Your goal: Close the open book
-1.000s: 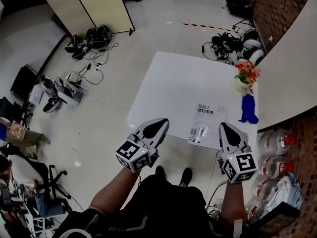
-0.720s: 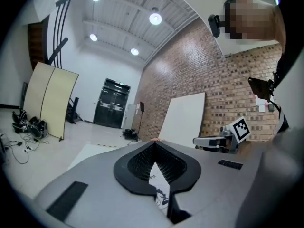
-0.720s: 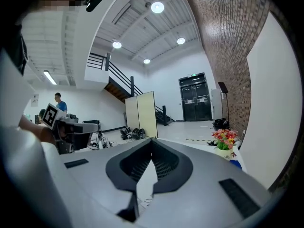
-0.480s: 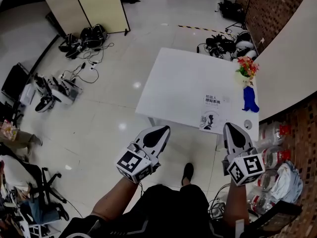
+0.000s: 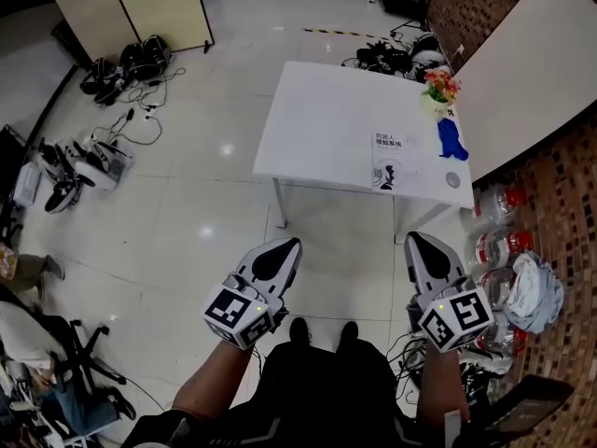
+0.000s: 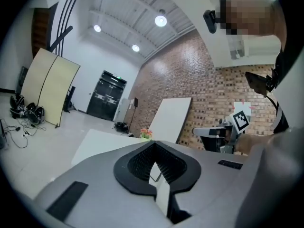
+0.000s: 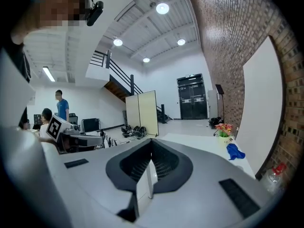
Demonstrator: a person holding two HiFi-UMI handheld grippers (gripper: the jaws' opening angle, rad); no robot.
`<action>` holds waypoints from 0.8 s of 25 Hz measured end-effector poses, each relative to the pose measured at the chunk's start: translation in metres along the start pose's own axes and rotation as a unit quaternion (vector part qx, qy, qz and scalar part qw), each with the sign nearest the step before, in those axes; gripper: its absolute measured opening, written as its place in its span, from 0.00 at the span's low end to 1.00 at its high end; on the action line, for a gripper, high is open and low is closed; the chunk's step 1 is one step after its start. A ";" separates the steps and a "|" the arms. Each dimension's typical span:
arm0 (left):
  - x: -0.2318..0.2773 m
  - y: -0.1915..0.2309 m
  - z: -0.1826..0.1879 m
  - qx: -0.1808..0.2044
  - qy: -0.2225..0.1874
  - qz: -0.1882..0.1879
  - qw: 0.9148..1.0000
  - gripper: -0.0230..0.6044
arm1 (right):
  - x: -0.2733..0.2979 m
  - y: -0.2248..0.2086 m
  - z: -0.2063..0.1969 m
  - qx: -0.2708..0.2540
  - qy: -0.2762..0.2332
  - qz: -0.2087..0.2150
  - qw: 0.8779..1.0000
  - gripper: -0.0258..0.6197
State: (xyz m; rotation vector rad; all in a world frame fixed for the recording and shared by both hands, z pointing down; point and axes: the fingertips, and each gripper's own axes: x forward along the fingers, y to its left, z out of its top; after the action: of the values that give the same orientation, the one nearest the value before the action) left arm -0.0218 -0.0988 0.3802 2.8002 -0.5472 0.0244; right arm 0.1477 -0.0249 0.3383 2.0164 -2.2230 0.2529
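Left gripper (image 5: pixel 283 248) and right gripper (image 5: pixel 418 243) are both clenched, jaws together, nothing between them. Both are held over the floor, well short of the table (image 5: pixel 317 129). The book (image 5: pixel 392 161) lies flat on the table, cover up, well ahead of the right gripper's tips.

Bright, even indoor light from round ceiling lamps (image 6: pixel 160 20). Glossy floor (image 5: pixel 187 185) shows small glare spots. White table (image 5: pixel 317 119) nearly blown out. Strong fisheye bend; dark vignette rings both gripper views. Nearest foreground there soft.
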 end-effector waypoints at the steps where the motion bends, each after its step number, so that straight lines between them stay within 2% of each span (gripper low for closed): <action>1: -0.005 -0.009 -0.002 0.004 0.003 -0.003 1.000 0.03 | -0.011 0.004 0.000 -0.001 -0.003 -0.001 1.000 0.04; 6: -0.032 -0.064 -0.011 0.007 0.007 -0.003 1.000 0.03 | -0.075 0.019 -0.005 -0.002 -0.024 0.000 1.000 0.04; 10: -0.051 -0.130 -0.013 0.029 0.000 -0.003 1.000 0.03 | -0.139 0.028 -0.014 0.006 -0.040 0.013 0.999 0.04; 13: -0.069 -0.178 -0.016 0.044 -0.007 0.016 0.999 0.03 | -0.187 0.032 -0.026 0.001 -0.045 0.026 0.999 0.04; 17: -0.096 -0.224 -0.022 0.046 -0.012 0.032 0.998 0.03 | -0.229 0.038 -0.038 0.011 -0.049 0.033 0.998 0.04; 20: -0.136 -0.245 -0.023 0.066 0.000 0.032 0.997 0.03 | -0.252 0.062 -0.041 0.017 -0.059 0.033 0.998 0.04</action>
State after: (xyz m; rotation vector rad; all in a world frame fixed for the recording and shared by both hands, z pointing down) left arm -0.0562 0.1744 0.3251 2.9091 -0.6571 0.0749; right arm 0.1099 0.2348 0.3240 2.0269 -2.3746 0.1849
